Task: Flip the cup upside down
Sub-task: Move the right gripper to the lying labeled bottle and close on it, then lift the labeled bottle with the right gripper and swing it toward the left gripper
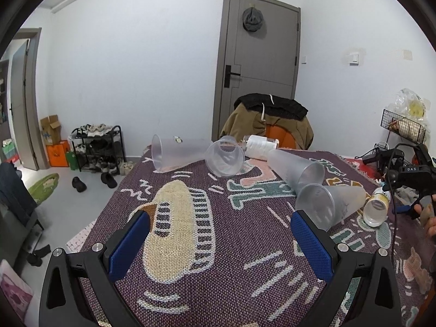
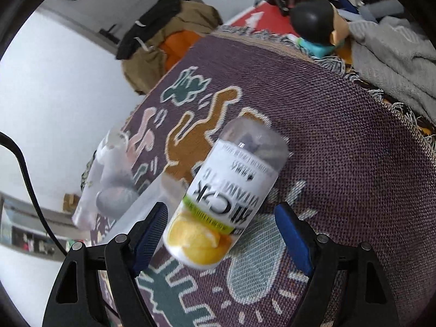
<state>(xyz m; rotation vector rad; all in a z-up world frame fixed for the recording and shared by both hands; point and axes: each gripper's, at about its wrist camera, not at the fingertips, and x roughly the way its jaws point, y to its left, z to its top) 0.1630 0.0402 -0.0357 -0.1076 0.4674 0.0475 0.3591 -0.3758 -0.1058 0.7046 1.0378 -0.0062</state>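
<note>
Left wrist view shows the left gripper (image 1: pixel 218 234) at the bottom of the frame, its blue-padded jaws wide apart over a patterned woven blanket (image 1: pixel 218 286) with nothing between them. Just beyond the right-hand pad lies a frosted plastic cup (image 1: pixel 329 204) on its side, mouth toward the camera, and to its right a small labelled cup (image 1: pixel 377 207) lies tipped as well. Farther back, more clear cups (image 1: pixel 179 152) lie scattered near the frame's centre, before a chair draped with coats (image 1: pixel 268 121) and a grey door (image 1: pixel 259 54). At the right edge, the right gripper's black body (image 1: pixel 414 174) is visible.

Right wrist view alone reveals the labelled cup (image 2: pixel 226 196) up close: lemon artwork and upside-down lettering, its base toward the camera. It sits between the right gripper (image 2: pixel 220 231) fingers, whose jaws stand apart, not gripping it. A figurine (image 2: pixel 318 24) appears at upper right.
</note>
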